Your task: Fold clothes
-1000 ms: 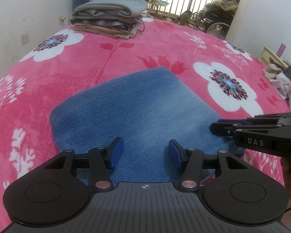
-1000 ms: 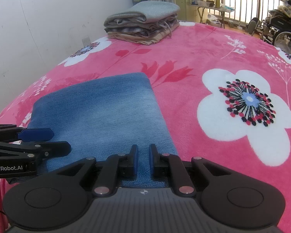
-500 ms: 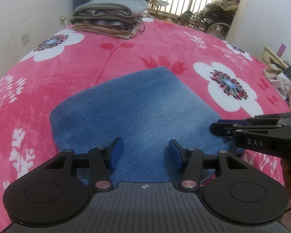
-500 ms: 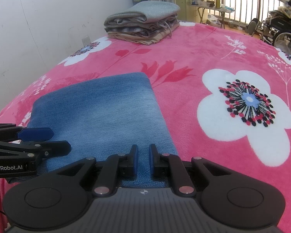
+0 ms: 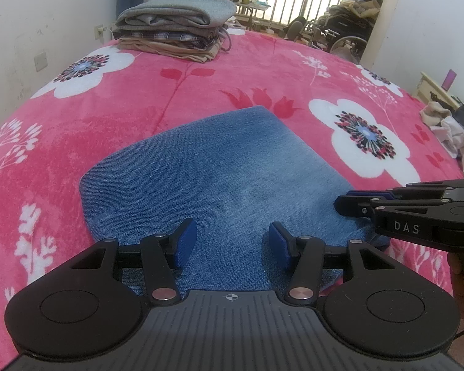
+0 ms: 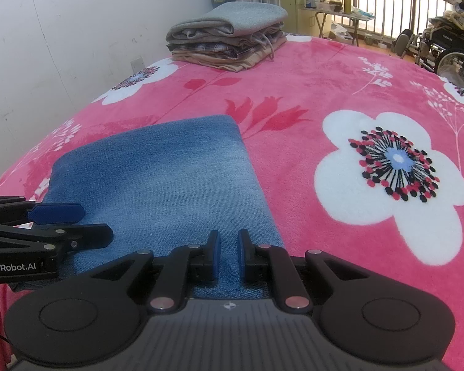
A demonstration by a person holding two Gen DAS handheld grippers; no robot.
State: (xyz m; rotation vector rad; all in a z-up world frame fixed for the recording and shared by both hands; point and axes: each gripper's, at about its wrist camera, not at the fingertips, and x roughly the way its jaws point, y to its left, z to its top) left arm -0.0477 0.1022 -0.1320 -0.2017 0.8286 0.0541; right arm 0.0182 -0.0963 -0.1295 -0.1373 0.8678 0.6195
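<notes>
I have one folded blue denim garment (image 5: 219,182) lying on the pink floral fleece blanket (image 5: 201,86), directly ahead of and beneath both tongs. Its long axis seems to run away from me, toward the far stack. The left gripper (image 5: 232,245) hovers over the near edge, fingers spread, nothing between them. The right gripper (image 6: 227,255) sits at the garment's near right corner, fingers nearly closed with a slim gap; I see denim behind that gap, yet no cloth is pinched. Judgement: both are about equally near; the right one is better placed for the right edge. Count: one denim piece, one stack of folded clothes (image 6: 229,35) well beyond, one loose pile (image 5: 448,126) far right.
</notes>
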